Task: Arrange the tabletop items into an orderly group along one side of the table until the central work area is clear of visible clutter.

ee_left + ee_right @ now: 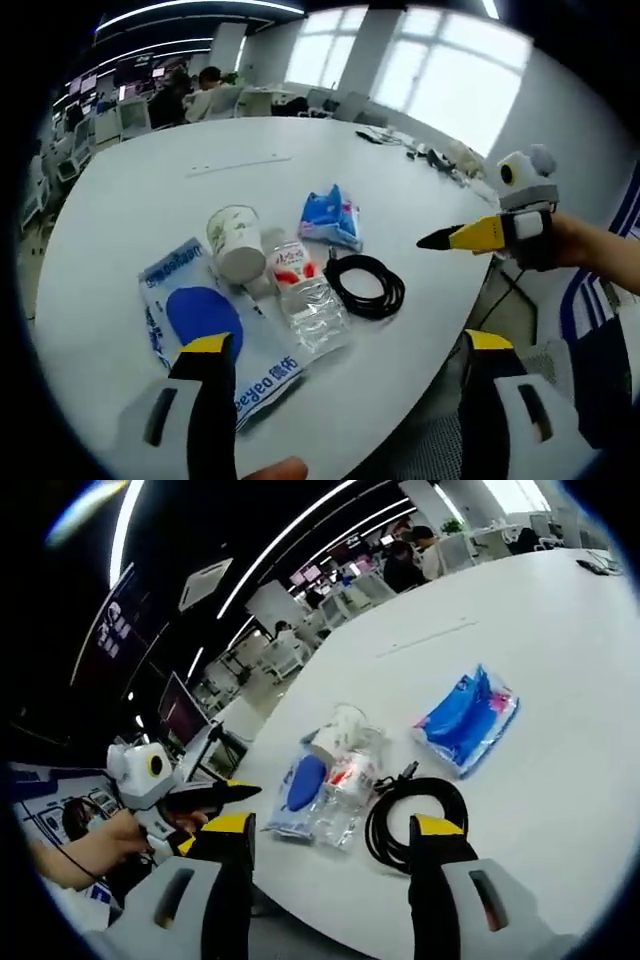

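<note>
While both claws hover over the near edge of the white table (130, 190), neither holds anything. In the left gripper view, the left gripper (345, 350) stands with its yellow-tipped black jaws spread wide apart, one over the corner of a flat white and blue packet (205, 330) and the other out past the table's edge. Just beyond that packet's far end a paper cup (237, 243) lies tipped on its side, and beside it lies a clear plastic bottle (308, 295) with a red and white label, resting partly on the packet. A coiled black cable (368, 285) lies just beside the bottle, and a blue tissue pack (330, 218) sits a little farther in.

In the right gripper view, the right gripper (330, 830) also has its jaws spread, framing the black cable (412, 815) close ahead, with the bottle (345, 785), the packet (300, 785) and the cup (335, 735) clustered behind it and the tissue pack (468, 718) apart to one side. The same gripper shows from outside in the left gripper view (440, 240), its tips close together, held in a hand (585, 245) at the table's edge. The left gripper shows likewise in the right gripper view (245, 792), gripped by a hand (95, 845) off the table's edge.
</note>
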The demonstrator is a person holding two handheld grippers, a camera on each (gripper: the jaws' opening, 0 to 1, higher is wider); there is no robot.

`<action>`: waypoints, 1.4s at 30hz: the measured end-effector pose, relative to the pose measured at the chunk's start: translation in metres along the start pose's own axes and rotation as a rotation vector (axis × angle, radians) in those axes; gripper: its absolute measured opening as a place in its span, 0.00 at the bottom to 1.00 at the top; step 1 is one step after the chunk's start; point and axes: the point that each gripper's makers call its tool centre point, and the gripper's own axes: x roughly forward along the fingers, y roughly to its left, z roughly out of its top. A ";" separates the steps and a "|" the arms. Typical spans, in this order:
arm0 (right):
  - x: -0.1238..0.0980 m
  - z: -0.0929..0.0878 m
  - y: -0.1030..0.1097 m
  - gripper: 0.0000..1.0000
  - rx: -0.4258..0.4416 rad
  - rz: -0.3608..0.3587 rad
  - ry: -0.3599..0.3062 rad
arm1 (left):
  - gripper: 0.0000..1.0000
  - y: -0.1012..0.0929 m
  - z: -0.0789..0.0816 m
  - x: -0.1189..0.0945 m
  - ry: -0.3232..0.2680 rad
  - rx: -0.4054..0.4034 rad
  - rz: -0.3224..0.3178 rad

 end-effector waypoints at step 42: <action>0.042 0.002 0.012 0.53 0.048 0.048 0.071 | 0.89 0.003 0.005 0.039 0.042 -0.068 -0.021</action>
